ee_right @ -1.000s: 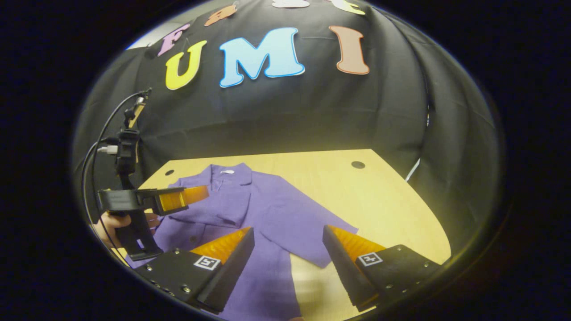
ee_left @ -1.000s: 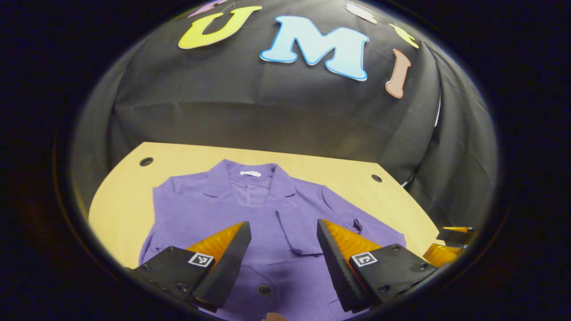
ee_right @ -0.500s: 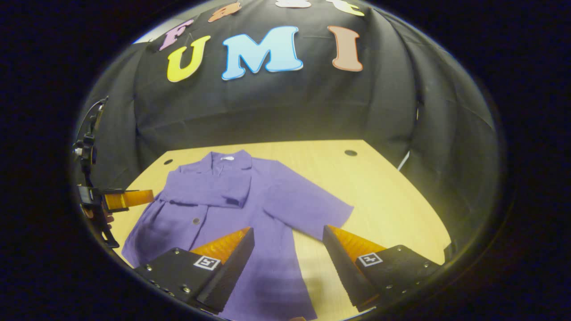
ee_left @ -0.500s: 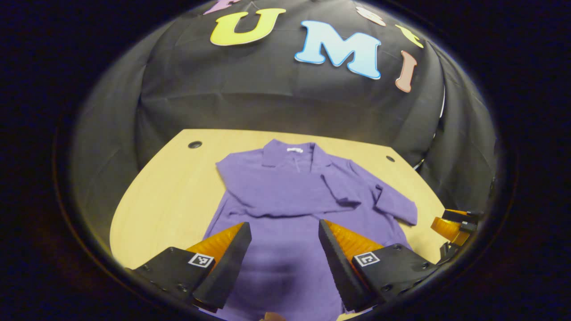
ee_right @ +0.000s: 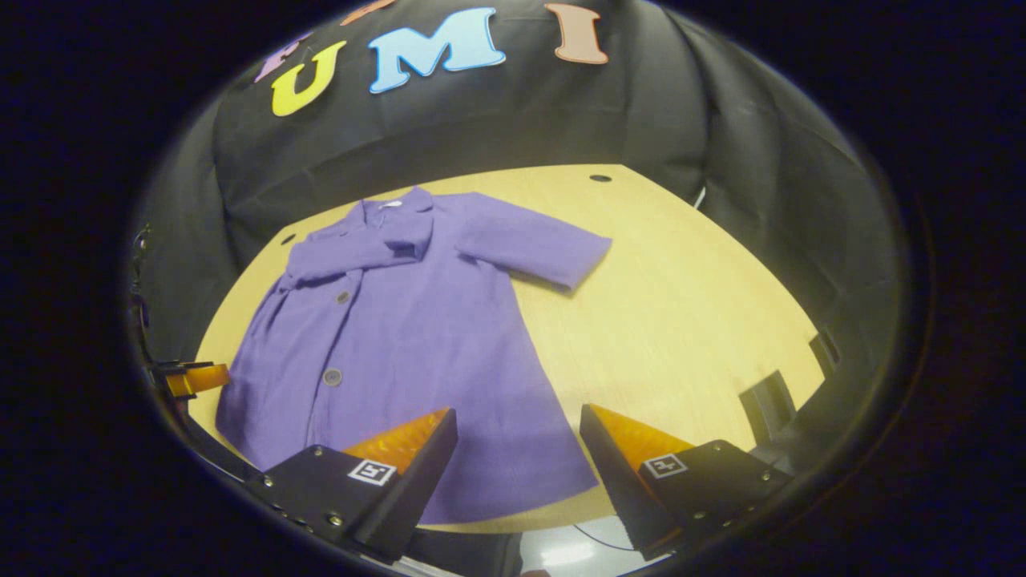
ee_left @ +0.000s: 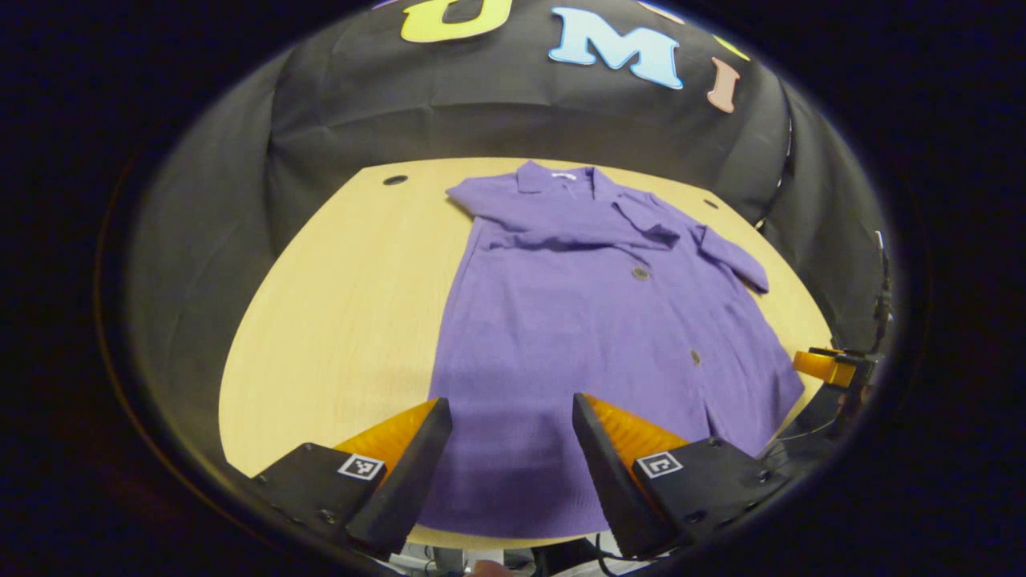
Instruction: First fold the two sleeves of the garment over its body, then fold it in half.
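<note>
Looking at purple shirt [ee_right: 401,320] flat on tabletop [ee_right: 681,304], collar toward far edge. Unfolded sleeve [ee_right: 533,244] points toward right edge, so we reckon right gripper [ee_right: 517,461] nearer. Both it and left gripper [ee_left: 509,449] spread, holding nothing.

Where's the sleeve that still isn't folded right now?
In the right gripper view the unfolded sleeve lies flat on the table, sticking out to the right of the garment, just below its collar.

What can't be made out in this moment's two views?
- Garment hem, left gripper view: part hidden behind the left gripper.
- Collar label, right gripper view: too small to read.
- Left gripper at the right gripper view's edge: cut off, jaws unclear there.
</note>
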The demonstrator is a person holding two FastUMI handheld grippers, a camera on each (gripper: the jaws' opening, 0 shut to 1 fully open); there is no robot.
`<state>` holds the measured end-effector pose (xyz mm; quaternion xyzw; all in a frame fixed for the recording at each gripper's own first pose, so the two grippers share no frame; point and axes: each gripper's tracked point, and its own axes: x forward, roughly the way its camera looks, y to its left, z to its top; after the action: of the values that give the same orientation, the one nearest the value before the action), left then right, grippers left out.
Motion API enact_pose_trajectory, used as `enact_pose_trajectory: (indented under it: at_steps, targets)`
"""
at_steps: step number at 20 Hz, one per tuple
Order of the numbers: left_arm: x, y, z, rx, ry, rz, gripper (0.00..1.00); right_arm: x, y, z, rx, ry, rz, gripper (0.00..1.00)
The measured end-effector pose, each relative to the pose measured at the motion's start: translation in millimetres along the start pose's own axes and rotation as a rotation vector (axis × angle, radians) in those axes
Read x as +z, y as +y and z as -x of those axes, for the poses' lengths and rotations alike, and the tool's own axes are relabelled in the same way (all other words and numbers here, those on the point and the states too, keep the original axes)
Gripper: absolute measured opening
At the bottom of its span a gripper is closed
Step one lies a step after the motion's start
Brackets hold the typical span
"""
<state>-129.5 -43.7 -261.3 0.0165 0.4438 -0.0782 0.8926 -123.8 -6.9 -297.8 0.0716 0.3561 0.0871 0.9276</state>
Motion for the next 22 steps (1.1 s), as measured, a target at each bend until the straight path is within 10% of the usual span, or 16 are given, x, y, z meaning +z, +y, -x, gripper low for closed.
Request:
enact_pose_trajectory:
  at_steps: [18,22]
  targets:
    - [-79.9,30.8,24.3,0.056,0.025,-0.019,0.99,-36.0,5.6,-3.4,0.048,0.06,-0.082,0.98]
    - [-79.6,13.8,19.5,0.049,0.033,-0.061,0.84,-40.3,8.4,-9.2,-0.003,0.081,0.015,1.0]
